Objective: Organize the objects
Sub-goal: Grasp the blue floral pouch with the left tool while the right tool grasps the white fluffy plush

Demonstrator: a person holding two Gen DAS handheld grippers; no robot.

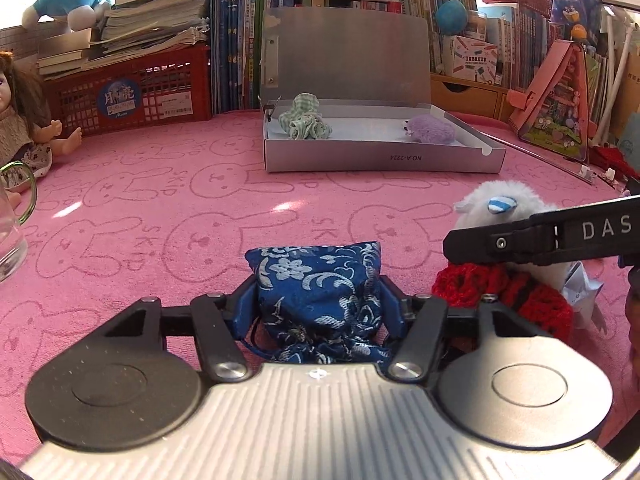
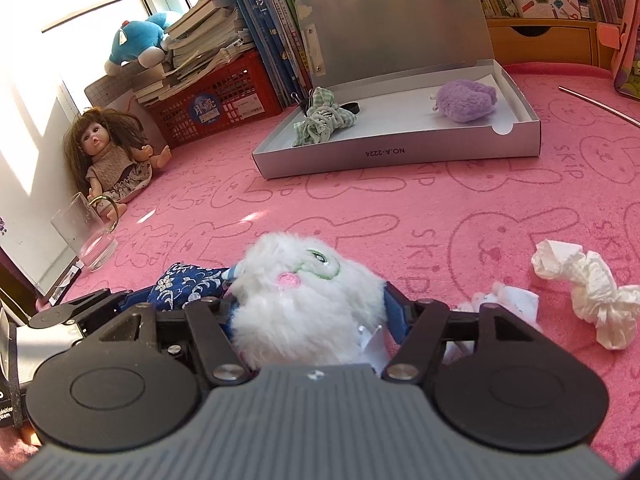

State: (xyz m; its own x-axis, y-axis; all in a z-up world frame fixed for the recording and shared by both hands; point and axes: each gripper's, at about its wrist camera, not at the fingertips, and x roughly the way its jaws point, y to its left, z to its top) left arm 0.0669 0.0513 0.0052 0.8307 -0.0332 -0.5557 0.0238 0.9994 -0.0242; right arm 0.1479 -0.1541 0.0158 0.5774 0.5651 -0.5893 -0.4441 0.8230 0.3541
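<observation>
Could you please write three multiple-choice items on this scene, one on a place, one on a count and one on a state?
1. Where does the purple plush lie?
A. in the silver box
B. in the red crate
C. beside the doll

2. How many soft things lie in the box?
A. one
B. two
C. four

3. What does the left gripper hold?
A. nothing
B. a glass
C. the blue pouch

Answers:
1 A, it rests at the box's right end.
2 B, the purple plush and the green checked cloth.
3 C, both blue pads press the pouch's sides.
</observation>
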